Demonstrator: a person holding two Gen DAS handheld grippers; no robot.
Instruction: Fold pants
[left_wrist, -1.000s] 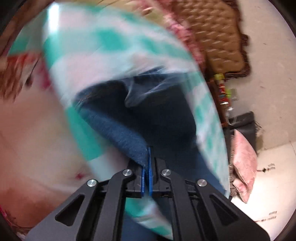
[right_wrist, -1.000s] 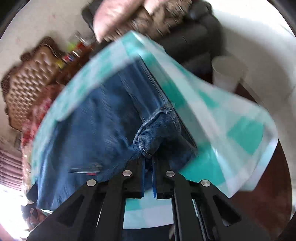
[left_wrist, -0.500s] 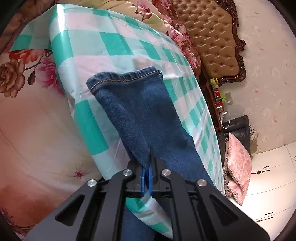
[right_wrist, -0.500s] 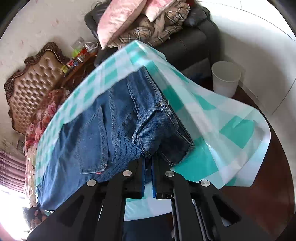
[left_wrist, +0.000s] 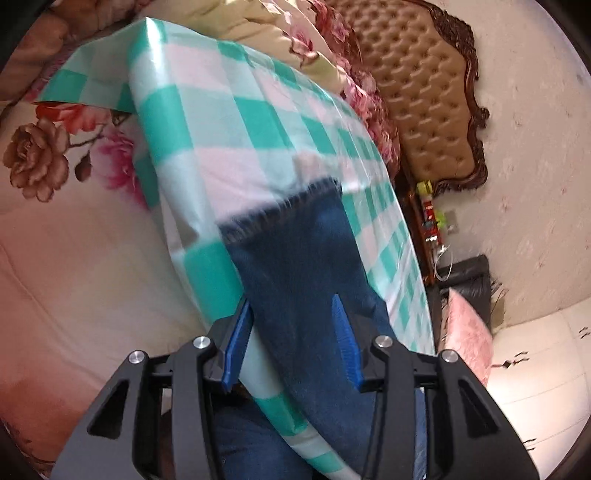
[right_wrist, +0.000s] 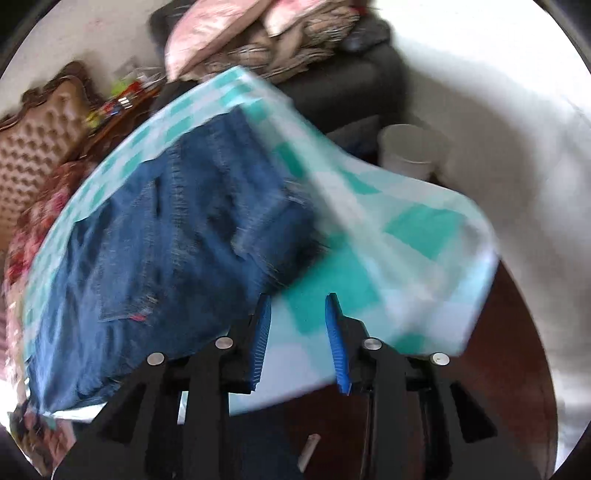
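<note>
Pants (right_wrist: 177, 229) lie folded on the checked cloth (left_wrist: 229, 122), waistband toward its right corner. Both jaws have just been opening: left gripper (left_wrist: 291, 343) straddles the leg unclamped, right gripper (right_wrist: 297, 341) is empty. Withdraw both straight back, avoiding snags.

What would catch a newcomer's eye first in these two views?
Dark blue jeans lie spread over a green-and-white checked cloth that fills the middle of both views. At the bottom, the left claw has just been opening astride a jeans leg, and the right claw has too, with only cloth behind its gap. A tufted brown headboard stands behind.
</note>
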